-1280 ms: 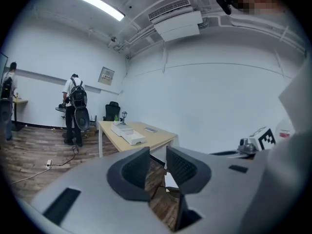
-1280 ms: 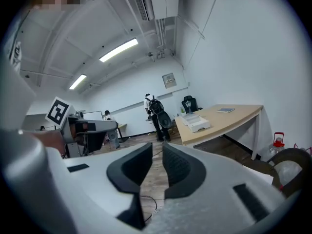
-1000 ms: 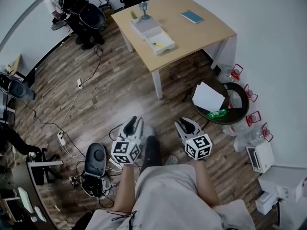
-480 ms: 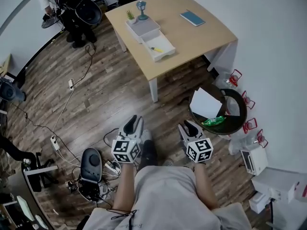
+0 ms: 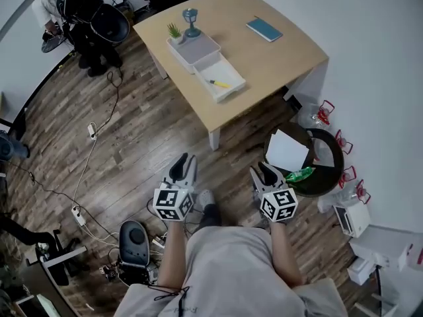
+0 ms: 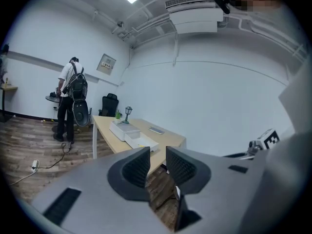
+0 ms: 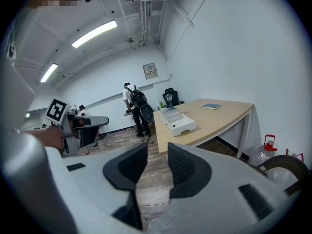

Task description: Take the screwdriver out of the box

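**A:** How do the grippers stand?

**B:** The left gripper (image 5: pixel 183 166) is released. Its dark ribbed pads (image 6: pixel 138 165) sit a narrow gap apart, with only floor showing between them. The right gripper (image 5: pixel 267 173) has just been opening its jaws, and they too stand apart with nothing between them. Both are held low in front of the person.

**A:** What lies under them?

**B:** A floor (image 5: pixel 145 131) of dark wood planks, grainy and matt. Off to the left of the left gripper, a white power strip (image 5: pixel 78 215) lies on it.

**A:** And the screwdriver?

**B:** Well ahead of both grippers, up on a pale wooden table (image 5: pixel 284 58) with a curved edge and white legs. A white box (image 5: pixel 198 48) sits there with its drawer (image 5: pixel 232 88) pulled out toward the grippers. The yellow-handled screwdriver (image 5: pixel 220 83) lies inside the drawer. A small green plant (image 5: pixel 174 30) and a little lamp (image 5: pixel 191 20) stand at the box's far end. A flat blue book (image 5: pixel 264 29) lies farther right.

**A:** Anything near the right gripper?

**B:** Just to its right is a round black bin (image 5: pixel 335 152) holding a white sheet (image 5: pixel 285 150) and a green packet (image 5: pixel 301 174). Plain white walls (image 5: pixel 370 58) close the room. Far ahead on the left stands a person (image 6: pixel 66 82) wearing a black backpack (image 6: pixel 77 89).
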Action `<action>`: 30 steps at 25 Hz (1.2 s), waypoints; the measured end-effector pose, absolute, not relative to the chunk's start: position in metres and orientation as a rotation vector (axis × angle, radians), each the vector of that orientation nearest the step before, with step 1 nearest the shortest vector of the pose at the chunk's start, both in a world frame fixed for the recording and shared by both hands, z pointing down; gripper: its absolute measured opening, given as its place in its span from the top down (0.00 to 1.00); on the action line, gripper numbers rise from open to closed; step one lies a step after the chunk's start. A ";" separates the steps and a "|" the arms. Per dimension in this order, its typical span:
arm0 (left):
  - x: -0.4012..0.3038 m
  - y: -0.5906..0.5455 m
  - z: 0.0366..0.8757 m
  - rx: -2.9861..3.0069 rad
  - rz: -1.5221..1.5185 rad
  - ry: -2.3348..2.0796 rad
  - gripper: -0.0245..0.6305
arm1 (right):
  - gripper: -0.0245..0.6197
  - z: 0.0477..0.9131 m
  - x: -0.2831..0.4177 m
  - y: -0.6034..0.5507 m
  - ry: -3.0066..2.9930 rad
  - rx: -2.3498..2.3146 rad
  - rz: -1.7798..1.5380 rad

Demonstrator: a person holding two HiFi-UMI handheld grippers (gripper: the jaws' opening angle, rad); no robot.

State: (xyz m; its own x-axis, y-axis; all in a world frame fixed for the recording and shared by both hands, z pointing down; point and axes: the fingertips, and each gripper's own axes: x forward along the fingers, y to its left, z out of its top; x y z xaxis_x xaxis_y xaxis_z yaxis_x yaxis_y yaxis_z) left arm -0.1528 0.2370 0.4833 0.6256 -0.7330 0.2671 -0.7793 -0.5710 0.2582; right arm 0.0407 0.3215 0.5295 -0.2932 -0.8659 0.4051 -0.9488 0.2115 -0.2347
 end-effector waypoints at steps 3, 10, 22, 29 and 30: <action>-0.166 0.205 0.483 2.518 0.181 -1.195 0.82 | 0.75 0.529 0.031 0.288 -2.285 1.763 0.651; -0.202 0.150 0.487 2.521 0.201 -1.189 0.81 | 0.75 0.521 0.008 0.237 -2.313 1.842 0.678; -0.206 0.098 0.497 2.504 0.201 -1.227 0.81 | 0.72 0.525 0.006 0.167 -2.352 1.762 0.710; -0.204 0.037 0.492 2.488 0.192 -1.283 0.82 | 0.69 0.524 0.005 0.087 -2.433 1.666 0.704; -0.200 0.025 0.490 2.491 0.192 -1.286 0.82 | 0.69 0.523 0.007 0.075 -2.440 1.653 0.699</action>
State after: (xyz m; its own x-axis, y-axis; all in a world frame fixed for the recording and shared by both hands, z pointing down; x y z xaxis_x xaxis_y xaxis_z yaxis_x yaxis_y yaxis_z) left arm -0.1996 0.0250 0.4901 0.5833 -0.7673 0.2666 -0.8117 -0.5379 0.2277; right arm 0.0074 0.0751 0.5231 -0.4000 -0.8504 0.3417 -0.9023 0.3001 -0.3094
